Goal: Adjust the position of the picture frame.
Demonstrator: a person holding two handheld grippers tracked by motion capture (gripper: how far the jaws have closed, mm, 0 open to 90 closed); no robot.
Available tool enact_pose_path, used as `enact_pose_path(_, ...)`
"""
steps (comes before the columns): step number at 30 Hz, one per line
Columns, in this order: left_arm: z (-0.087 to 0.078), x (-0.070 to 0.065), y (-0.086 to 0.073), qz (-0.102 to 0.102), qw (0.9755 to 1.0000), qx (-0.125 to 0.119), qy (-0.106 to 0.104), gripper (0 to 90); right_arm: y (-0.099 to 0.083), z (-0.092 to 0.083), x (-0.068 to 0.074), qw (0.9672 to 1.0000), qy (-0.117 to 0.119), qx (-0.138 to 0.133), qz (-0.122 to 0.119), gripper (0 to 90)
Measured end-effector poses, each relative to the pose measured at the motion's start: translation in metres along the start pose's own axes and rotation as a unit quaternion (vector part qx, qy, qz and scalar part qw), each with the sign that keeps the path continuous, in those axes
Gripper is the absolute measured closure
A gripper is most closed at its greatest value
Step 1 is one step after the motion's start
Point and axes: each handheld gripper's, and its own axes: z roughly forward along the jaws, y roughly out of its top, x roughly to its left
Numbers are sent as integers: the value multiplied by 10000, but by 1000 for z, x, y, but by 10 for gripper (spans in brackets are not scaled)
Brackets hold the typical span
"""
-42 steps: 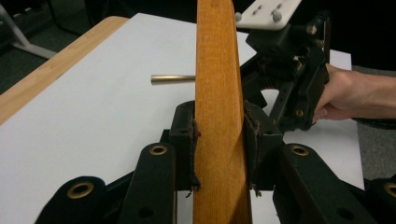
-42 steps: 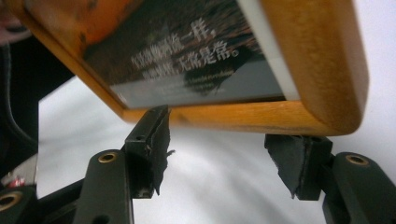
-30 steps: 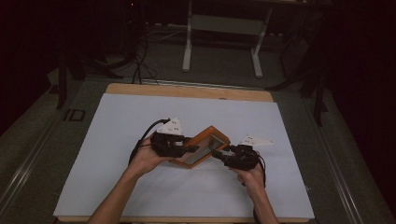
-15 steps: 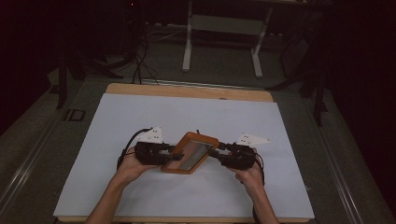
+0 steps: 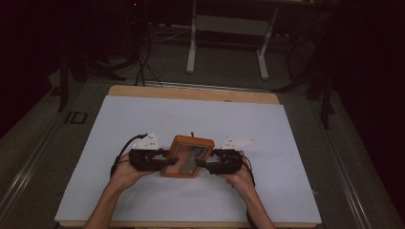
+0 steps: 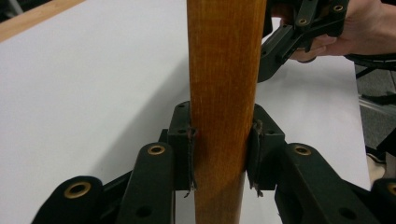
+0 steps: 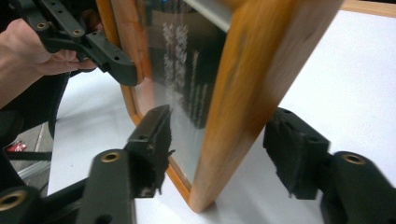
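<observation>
Nearest us, our left gripper (image 6: 219,154) clamps both pads on the edge of the wooden-framed mirror (image 5: 187,156), which stands mid-table on the white sheet (image 5: 143,119). Our right gripper (image 7: 215,149) straddles its opposite edge, its jaws having just opened, pads off the wood.

A wooden table (image 5: 191,93) with a pale tan top carries a large white sheet (image 5: 143,124) that covers nearly all of it, leaving a bare strip of wood along the far edge. A small wooden-framed box with a glass face (image 5: 187,155) rests on the sheet near the front edge.
</observation>
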Motion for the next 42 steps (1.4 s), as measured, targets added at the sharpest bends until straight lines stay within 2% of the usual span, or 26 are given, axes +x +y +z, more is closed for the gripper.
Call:
enact_pose_path(2, -1, 0, -3, -76, 10000, -7, 46, 674, 1, 3, 2, 10000, 36, 50, -39, 508)
enact_pose_path(9, -1, 1, -13, -354, 9992, -121, 159, 641, 0, 3, 5, 9999, -2, 2, -104, 590)
enact_pose_path(12, 1, 2, -15, -496, 9986, -159, 128, 638, 2, 3, 7, 9999, -94, 42, -127, 592)
enact_pose_path(15, 5, 3, -18, -664, 9976, -213, 6, 639, 4, 0, 8, 9998, -154, 71, -69, 590)
enact_pose_path(18, 12, 2, -18, -884, 9957, -249, -130, 639, 5, -5, 9, 9997, -225, 124, -63, 588)
enact_pose_path(22, 18, 0, -17, -1142, 9924, -387, -249, 639, 6, -15, 8, 9995, -266, 83, 127, 588)
enact_pose_path(27, 27, -3, -17, -1378, 9891, -437, -274, 634, 5, -23, 6, 9987, -399, 78, 300, 582)
enact_pose_path(30, 34, -3, -19, -1577, 9860, -421, -331, 626, 2, -25, 5, 9980, -461, 110, 409, 581)
enact_pose_path(31, 34, -3, -19, -1577, 9860, -421, -331, 623, 1, -25, 4, 9977, -484, 125, 463, 581)
enact_pose_path(38, 44, -1, -23, -1930, 9794, -442, -400, 615, -2, -25, 0, 9957, -570, 160, 711, 580)
enact_pose_path(42, 46, -1, -23, -1977, 9786, -456, -354, 602, -4, -26, -1, 9949, -593, 141, 799, 588)
